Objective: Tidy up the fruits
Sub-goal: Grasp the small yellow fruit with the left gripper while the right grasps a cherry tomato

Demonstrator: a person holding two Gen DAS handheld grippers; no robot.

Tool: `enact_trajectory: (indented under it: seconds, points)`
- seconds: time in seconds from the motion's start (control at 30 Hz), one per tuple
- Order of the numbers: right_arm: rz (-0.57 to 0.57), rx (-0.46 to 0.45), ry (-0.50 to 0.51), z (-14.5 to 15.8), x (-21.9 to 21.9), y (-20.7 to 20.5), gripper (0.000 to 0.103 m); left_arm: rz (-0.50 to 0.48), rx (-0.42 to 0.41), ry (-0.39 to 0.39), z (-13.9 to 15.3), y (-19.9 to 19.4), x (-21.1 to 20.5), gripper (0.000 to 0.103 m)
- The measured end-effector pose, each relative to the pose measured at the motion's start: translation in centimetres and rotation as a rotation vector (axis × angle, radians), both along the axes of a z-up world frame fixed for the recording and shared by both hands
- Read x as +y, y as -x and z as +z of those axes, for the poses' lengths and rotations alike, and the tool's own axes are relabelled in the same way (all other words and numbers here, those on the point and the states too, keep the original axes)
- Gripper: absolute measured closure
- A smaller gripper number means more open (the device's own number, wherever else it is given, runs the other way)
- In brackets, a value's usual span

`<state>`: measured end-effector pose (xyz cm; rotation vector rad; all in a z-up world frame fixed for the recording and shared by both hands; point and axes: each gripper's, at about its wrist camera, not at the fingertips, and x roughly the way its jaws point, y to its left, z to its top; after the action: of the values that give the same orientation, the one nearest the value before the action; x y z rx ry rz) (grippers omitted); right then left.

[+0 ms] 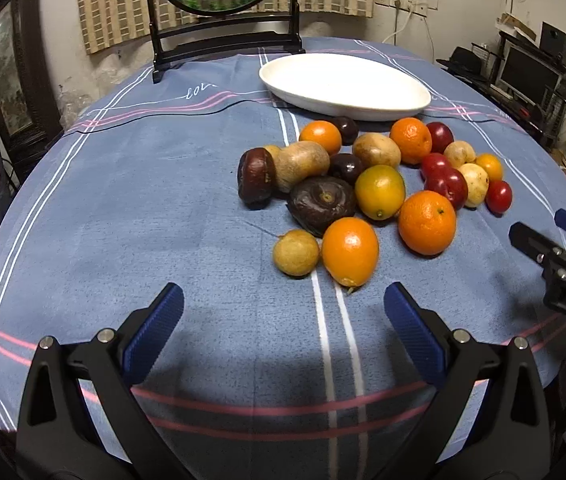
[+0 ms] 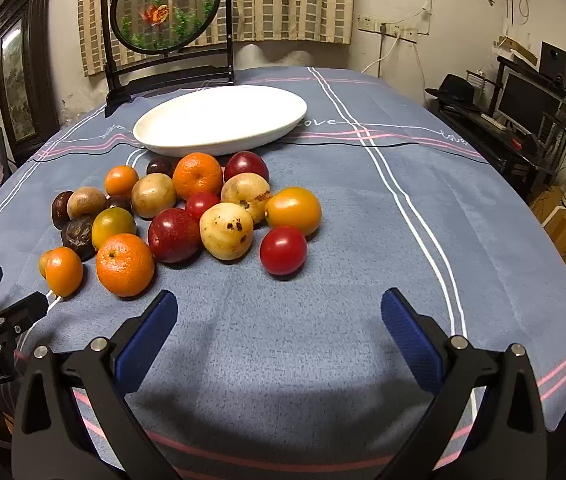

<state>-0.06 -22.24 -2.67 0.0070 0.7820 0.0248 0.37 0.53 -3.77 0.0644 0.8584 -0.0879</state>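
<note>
The fruits [image 2: 187, 216] lie in a loose heap on a blue striped tablecloth [image 2: 363, 240], just on the near side of a white oval plate [image 2: 219, 120] that holds nothing. None of them sits between either pair of jaws.

The left gripper [image 1: 283, 304] hovers low over the cloth with its jaws spread wide and nothing held. The heap lies ahead of it and slightly to its right. The nearest pieces are an oval orange fruit [image 1: 349, 250] and a small tan round one [image 1: 296, 252], both just beyond the blue fingertips [image 1: 171, 300] and closer to the right finger than the left.

The right gripper [image 2: 279, 308] also stands wide open and empty above bare cloth. From its view the heap sits ahead and to the left. A mandarin [image 2: 125, 264] lies just past its left fingertip, and a small red tomato [image 2: 283, 250] lies ahead, roughly in line with the gap between the fingers but clear of them. A pale spotted fruit [image 2: 226, 231] and a dark red plum [image 2: 174, 234] touch each other behind these.

At the far edge of the table stands a round framed goldfish screen [image 2: 167, 12] on a dark stand
</note>
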Motion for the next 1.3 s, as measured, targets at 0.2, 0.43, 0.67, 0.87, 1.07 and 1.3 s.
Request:
enact_trajectory:
  seconds: [0.2,0.43,0.67,0.87,1.07,1.3]
  points:
    - [0.030,-0.002,-0.054,0.1,-0.9,-0.1,0.001,-0.059,0.017,0.012,-0.1,-0.2,1.0,0.002]
    - [0.055,0.011,-0.096,0.1,-1.1,-0.4,0.001,-0.105,0.017,-0.009,0.0,-0.3,1.5,0.009]
    - [0.079,0.006,-0.085,0.3,-0.3,-0.6,0.001,-0.120,0.083,0.006,-1.3,-1.7,2.2,0.032]
    - [0.089,0.013,-0.070,0.3,-0.1,-0.9,0.001,-0.163,0.089,0.017,-1.2,-3.4,1.2,0.041]
    - [0.081,0.032,-0.084,0.2,-0.6,-1.4,0.001,-0.208,0.070,0.026,-1.1,-4.6,-0.1,0.077]
    - [0.117,0.059,0.014,0.4,-1.2,-2.1,0.001,-0.234,0.015,0.104,-0.1,-3.3,0.8,0.077]
